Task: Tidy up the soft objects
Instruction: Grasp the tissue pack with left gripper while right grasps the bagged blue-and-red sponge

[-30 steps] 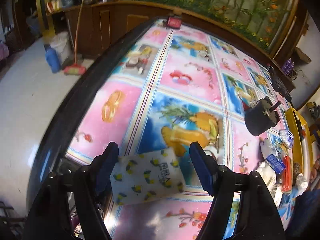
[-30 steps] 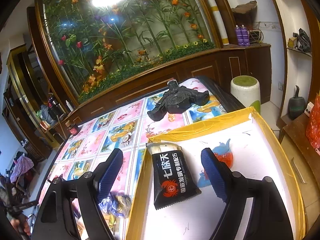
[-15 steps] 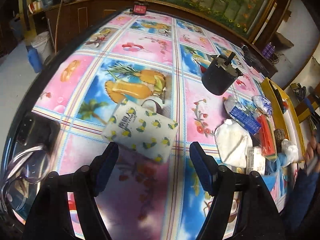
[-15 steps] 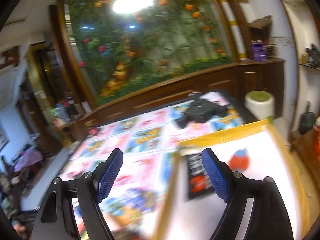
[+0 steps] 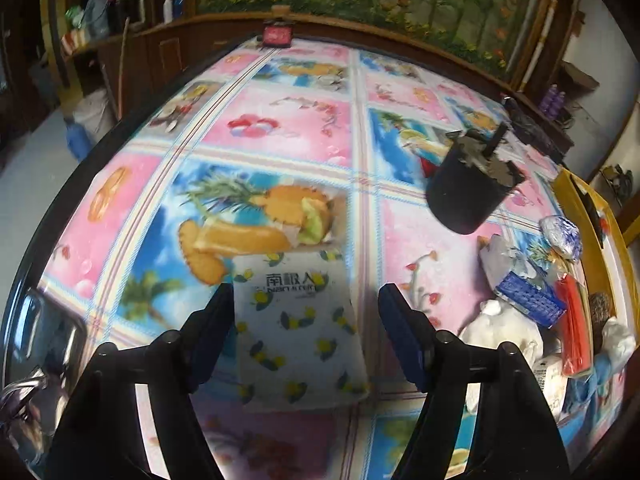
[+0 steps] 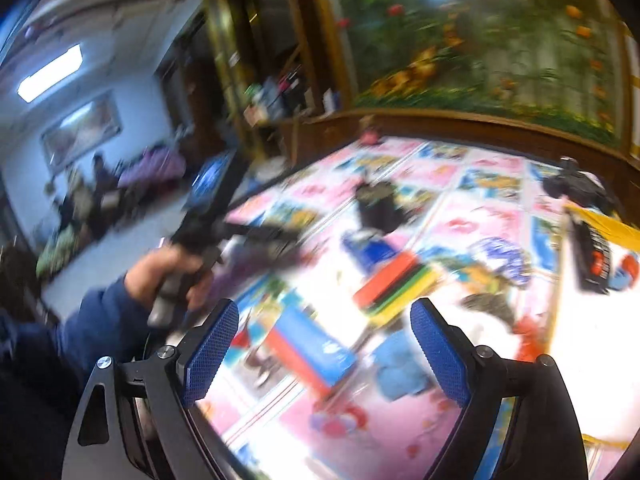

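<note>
A white tissue pack printed with lemons lies on the patterned tablecloth. My left gripper straddles it and its jaws are closing. The left finger is at the pack's edge, while a gap remains at the right finger. In the blurred right wrist view my right gripper hovers over a heap of packs with its jaws opening and nothing between them. Below it lie a blue and red pack and a red, green and yellow stack. A hand holds the left gripper's handle at the left.
A black cup stands right of centre. At the right lie a white soft lump, a blue pack and a red item. The yellow-rimmed tray holds a black packet. The table's dark edge runs along the left.
The left gripper came forward over the tissue pack, which now lies between its fingers. The right gripper swung left and rolled, from over the tray to over the heap.
</note>
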A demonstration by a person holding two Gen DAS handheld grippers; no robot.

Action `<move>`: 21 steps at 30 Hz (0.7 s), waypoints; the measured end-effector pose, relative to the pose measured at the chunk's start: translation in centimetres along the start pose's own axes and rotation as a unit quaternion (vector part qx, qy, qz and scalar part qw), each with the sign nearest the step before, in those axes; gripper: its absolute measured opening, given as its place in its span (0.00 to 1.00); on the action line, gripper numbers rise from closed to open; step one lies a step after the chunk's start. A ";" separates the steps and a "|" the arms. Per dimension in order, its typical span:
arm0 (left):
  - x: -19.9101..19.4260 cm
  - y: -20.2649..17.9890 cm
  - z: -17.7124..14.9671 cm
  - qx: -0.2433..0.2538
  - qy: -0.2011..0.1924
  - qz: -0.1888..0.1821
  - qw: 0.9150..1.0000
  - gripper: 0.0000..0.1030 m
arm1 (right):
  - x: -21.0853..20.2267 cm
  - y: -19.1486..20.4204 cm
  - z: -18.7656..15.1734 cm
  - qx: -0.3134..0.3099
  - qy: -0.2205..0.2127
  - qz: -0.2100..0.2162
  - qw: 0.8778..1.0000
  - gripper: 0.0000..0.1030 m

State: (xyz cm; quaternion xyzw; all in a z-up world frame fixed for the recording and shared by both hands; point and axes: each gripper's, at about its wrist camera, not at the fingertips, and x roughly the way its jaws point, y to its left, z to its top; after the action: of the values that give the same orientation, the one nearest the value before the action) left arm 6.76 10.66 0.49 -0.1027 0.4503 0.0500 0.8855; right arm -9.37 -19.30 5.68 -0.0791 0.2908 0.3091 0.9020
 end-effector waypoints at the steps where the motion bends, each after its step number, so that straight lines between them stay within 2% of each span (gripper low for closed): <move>1: 0.0 -0.2 -0.2 0.008 -0.014 -0.006 1.000 0.58 | 0.8 0.8 0.0 -0.020 0.018 0.002 1.000 0.85; 3: 0.1 -0.7 -0.4 0.028 -0.026 0.014 0.999 0.51 | 3.0 2.2 0.9 -0.062 0.060 -0.003 0.996 0.84; 6: 0.1 -0.6 -0.3 0.032 -0.030 0.010 0.999 0.51 | 6.1 4.0 1.7 -0.125 0.111 -0.026 0.985 0.83; 11: 0.0 -0.1 -0.2 0.023 -0.032 -0.003 0.999 0.51 | 10.6 6.4 1.7 -0.221 0.176 -0.083 0.956 0.79; 13: 0.0 -0.1 -0.3 0.024 -0.032 -0.002 0.999 0.51 | 11.9 6.2 1.3 -0.229 0.198 -0.091 0.949 0.68; 14: 0.0 -0.3 -0.3 0.025 -0.031 -0.001 0.999 0.51 | 12.6 5.9 1.2 -0.223 0.213 -0.090 0.947 0.56; 15: 0.0 -0.3 -0.3 0.027 -0.031 0.001 0.999 0.51 | 12.8 5.5 1.4 -0.208 0.208 -0.080 0.953 0.52; 17: 0.0 -0.4 -0.4 0.027 -0.031 0.000 0.999 0.51 | 13.1 5.1 1.9 -0.193 0.205 -0.082 0.956 0.46; 21: -0.2 0.0 -0.4 0.016 -0.035 -0.008 0.999 0.49 | 12.0 5.0 3.5 -0.157 0.164 -0.043 0.973 0.45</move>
State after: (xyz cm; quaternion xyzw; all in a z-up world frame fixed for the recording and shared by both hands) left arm 6.34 10.58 0.40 -0.0902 0.4191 0.0387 0.9026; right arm -3.01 -8.08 1.85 -0.2818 0.3792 0.2944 0.8307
